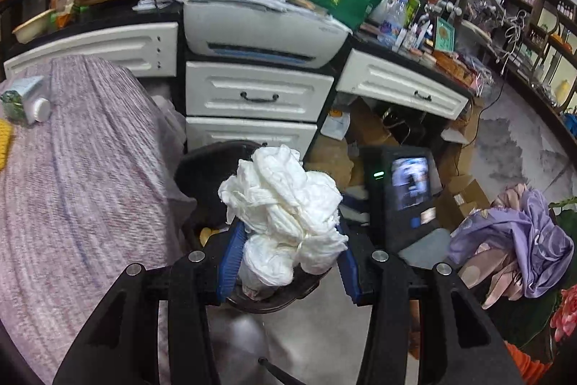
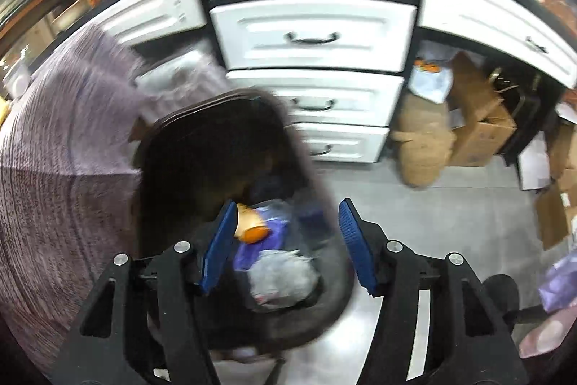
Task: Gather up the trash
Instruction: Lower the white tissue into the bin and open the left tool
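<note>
We squeeze a big white tissue wad (image 1: pixel 285 219) between our left gripper (image 1: pixel 286 258) fingers. Our right gripper (image 2: pixel 286 240) fingers are spread wide, holding nothing, above the dark trash bin (image 2: pixel 173 147) with trash inside.

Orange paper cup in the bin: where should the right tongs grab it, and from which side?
Grip the orange cup across its side wall near the open end, coming straight down from above. It lies tilted on top of the trash in the dark bin, wall exposed, right beside the left pad of the right tongs, which hang open over it. The view is blurred, so confirm before closing.
</note>
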### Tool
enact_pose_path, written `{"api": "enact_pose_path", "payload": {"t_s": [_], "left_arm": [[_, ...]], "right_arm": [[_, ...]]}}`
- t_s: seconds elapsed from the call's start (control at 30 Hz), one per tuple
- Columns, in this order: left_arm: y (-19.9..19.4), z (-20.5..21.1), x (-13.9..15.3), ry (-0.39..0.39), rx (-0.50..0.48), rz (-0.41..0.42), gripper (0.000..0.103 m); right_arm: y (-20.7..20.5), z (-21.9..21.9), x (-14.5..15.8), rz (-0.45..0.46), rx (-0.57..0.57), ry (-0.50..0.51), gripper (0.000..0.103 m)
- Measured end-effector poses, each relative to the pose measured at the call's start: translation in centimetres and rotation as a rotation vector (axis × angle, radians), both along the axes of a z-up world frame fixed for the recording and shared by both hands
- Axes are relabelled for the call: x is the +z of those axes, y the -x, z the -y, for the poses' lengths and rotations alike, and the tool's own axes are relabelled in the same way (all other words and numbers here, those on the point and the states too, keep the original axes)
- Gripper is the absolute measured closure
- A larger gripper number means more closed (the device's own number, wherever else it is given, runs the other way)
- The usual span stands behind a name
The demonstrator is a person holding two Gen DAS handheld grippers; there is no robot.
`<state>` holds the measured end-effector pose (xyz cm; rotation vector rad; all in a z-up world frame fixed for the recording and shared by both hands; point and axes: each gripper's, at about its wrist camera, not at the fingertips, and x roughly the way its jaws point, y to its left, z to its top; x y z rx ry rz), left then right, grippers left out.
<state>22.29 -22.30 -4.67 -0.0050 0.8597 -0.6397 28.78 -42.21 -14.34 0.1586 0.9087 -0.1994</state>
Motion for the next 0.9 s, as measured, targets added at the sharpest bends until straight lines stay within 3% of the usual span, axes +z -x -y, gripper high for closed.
{"api": "enact_pose_path", "payload": {"t_s": [0.37,0.7,0.73,0.87,0.9], "left_arm": [[-3.4,4.7,-6.6,-0.124,-0.022,-0.145,0.057],[-5.8,5.7,-11.2,-0.192,0.019,-0.27,0.056],[-5.9,5.6,-11.5,-0.196,0.025,-0.277,0.053],[-6.2,5.4,-12.2,-0.182,0.046,-0.316,0.02],[-6.1,5.3,-12.2,-0.179,0.052,-0.317,0.016]], "right_arm": [[4.4,6.5,1.1,0.032,-0.146,-0.044,0.044],[5.5,7.0,1.1,0.051,-0.156,-0.09,0.044],[5.5,6.9,1.2,0.053,-0.153,-0.09,0.044],[5.7,6.7,1.6,0.064,-0.146,-0.093,0.042],[5.8,6.7,1.8,0.067,-0.149,-0.093,0.039]]}}
